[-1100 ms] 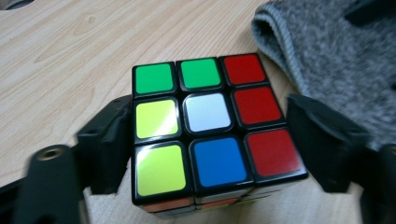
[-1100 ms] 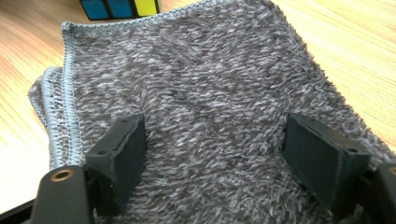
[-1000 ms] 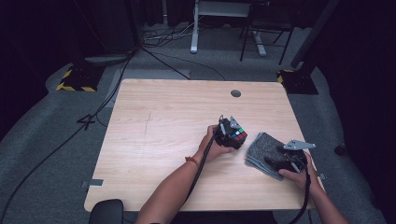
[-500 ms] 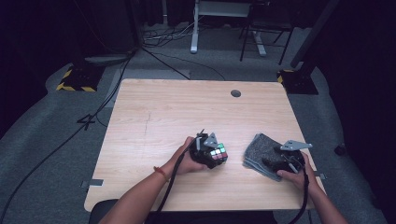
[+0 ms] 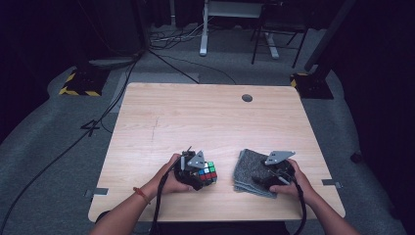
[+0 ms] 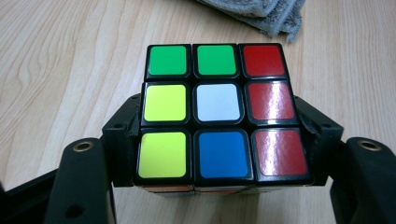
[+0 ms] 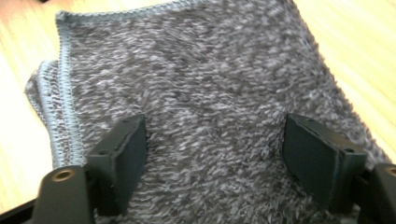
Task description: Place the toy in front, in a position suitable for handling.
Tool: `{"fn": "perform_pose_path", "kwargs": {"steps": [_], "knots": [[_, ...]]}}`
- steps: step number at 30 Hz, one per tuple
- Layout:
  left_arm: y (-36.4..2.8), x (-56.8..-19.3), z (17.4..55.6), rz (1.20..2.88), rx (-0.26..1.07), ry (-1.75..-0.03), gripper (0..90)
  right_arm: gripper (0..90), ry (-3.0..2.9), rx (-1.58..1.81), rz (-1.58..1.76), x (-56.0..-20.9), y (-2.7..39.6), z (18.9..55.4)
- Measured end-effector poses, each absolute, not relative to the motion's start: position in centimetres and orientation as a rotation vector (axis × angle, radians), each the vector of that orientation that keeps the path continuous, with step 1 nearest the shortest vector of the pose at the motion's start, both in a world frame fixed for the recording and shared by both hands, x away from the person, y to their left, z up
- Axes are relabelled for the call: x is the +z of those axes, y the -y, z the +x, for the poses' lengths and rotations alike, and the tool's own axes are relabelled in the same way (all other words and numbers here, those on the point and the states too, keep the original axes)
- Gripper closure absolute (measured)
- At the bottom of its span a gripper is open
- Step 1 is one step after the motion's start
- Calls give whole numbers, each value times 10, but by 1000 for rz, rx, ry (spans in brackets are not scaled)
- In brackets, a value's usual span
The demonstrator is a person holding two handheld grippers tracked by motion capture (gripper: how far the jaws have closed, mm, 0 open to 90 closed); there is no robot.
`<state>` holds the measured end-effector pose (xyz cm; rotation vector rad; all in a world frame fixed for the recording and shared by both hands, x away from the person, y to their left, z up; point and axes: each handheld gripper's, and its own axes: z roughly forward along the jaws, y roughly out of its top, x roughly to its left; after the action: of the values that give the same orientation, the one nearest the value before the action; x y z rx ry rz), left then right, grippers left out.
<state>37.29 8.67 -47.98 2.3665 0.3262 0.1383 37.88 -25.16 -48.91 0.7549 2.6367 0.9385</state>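
Note:
A colour cube (image 6: 219, 112) with green, red, yellow, white and blue stickers sits clamped between the black jaws of my left gripper (image 6: 217, 140). In the high view the cube (image 5: 207, 171) and my left gripper (image 5: 195, 169) are near the table's front edge, left of centre. A folded grey towel (image 5: 247, 169) lies to their right. My right gripper (image 5: 274, 172) rests over the towel's near right part. In the right gripper view its jaws stand wide apart over the towel (image 7: 205, 102), and my right gripper (image 7: 212, 158) is open, pinching nothing.
The light wooden table (image 5: 205, 117) has a round cable hole (image 5: 247, 98) at the back. The towel's edge (image 6: 261, 14) lies just beyond the cube. Cables, floor stands and a chair base lie on the dark floor behind the table.
My left gripper has carried the cube from beside the towel leftward and toward the table's front edge. My right gripper has shifted a little further onto the towel.

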Motion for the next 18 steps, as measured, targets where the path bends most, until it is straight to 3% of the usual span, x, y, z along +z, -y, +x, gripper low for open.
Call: {"fn": "perform_pose_path", "kwargs": {"steps": [5, 18], "knots": [[-89, -488, 367, 2390, 125, -375, 155, 255, -2659, 932, 682, -483, 238, 375], [-88, -495, 374, 2371, 136, -383, 157, 233, -2703, 1030, 622, -493, 243, 374]]}}
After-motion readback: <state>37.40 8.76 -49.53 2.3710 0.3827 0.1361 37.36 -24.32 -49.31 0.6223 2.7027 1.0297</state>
